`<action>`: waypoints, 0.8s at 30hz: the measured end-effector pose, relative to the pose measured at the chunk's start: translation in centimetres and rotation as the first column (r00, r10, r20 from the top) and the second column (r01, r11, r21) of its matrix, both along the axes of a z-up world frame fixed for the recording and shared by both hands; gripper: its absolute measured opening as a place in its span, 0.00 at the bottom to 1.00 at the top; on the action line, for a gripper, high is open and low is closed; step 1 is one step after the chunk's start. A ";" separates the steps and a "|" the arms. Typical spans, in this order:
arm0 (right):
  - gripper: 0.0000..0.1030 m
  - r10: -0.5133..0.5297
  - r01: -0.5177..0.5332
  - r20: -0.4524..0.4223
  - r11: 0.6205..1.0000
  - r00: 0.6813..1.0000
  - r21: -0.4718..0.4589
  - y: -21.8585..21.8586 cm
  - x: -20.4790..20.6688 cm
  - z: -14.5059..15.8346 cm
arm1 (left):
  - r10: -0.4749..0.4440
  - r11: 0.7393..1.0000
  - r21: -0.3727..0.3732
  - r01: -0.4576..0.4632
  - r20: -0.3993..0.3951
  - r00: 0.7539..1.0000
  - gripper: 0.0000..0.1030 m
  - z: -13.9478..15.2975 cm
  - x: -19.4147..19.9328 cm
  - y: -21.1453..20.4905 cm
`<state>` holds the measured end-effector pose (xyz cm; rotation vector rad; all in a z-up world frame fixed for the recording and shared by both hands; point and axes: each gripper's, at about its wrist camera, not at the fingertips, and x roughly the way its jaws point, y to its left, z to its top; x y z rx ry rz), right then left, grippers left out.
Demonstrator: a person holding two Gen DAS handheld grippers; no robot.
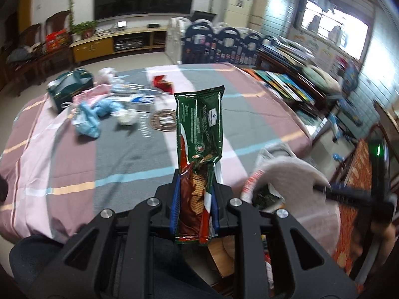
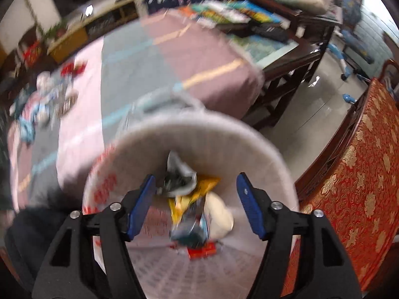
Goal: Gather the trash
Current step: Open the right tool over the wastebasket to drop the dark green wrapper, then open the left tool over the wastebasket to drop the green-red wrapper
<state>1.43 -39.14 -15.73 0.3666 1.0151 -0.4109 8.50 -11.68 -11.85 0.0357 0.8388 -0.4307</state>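
Observation:
My left gripper [image 1: 195, 186] is shut on a long green and red snack wrapper [image 1: 199, 124], which stands up above the checked cloth of the bed. More trash lies at the far left of the cloth: a dark green bag [image 1: 71, 88], pink and blue wrappers [image 1: 87, 114], a red wrapper [image 1: 162, 83]. My right gripper [image 2: 195, 189] is open and empty, over the mouth of a white bag [image 2: 261, 144] that holds several wrappers [image 2: 192, 194]. The bag [image 1: 286, 172] also shows at the right of the left wrist view, with the right gripper's dark body behind it.
A checked pink, grey and mauve cloth [image 1: 124, 154] covers the bed. A round brown disc [image 1: 164, 120] lies on it. A dark wooden table with books [image 2: 274, 37] stands to the right. A red and gold patterned chair [image 2: 361, 174] is close at the right.

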 end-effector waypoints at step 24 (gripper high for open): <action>0.73 -0.264 0.244 0.206 0.963 0.942 0.117 -7.9 -3.0 2.0 | -0.183 0.983 -0.058 0.174 -0.225 0.957 0.74 -5.6 1.9 -6.6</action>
